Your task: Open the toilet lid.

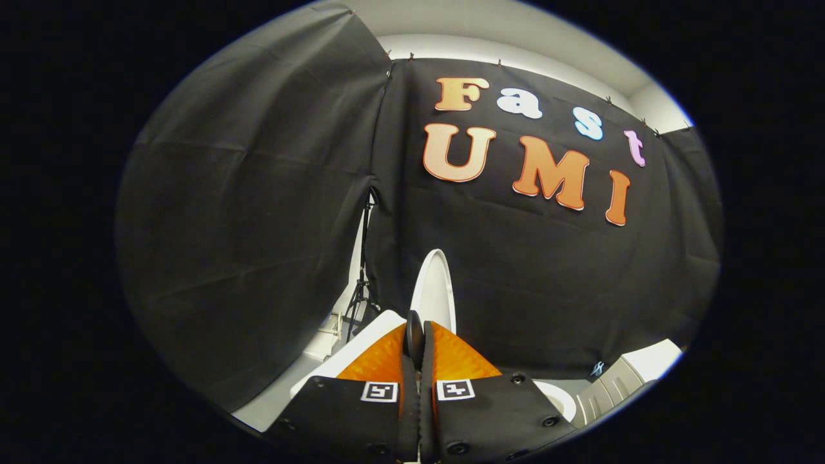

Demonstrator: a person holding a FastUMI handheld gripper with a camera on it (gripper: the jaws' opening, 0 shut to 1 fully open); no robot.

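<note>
With the tongs [415,338] pressed together on a dark rim I can't identify, the toilet lid [436,291] stands upright just beyond the fingertips, its lower part and most of the bowl [559,398] hidden behind them.

Cloth-walled booth [245,225] with toilet [433,290]

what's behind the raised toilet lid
Behind the toilet lid, which stands upright just beyond the fingers, hangs the black cloth wall. The gripper is shut, and its fingers cover the lid's lower part, so its hinge is hidden.
</note>
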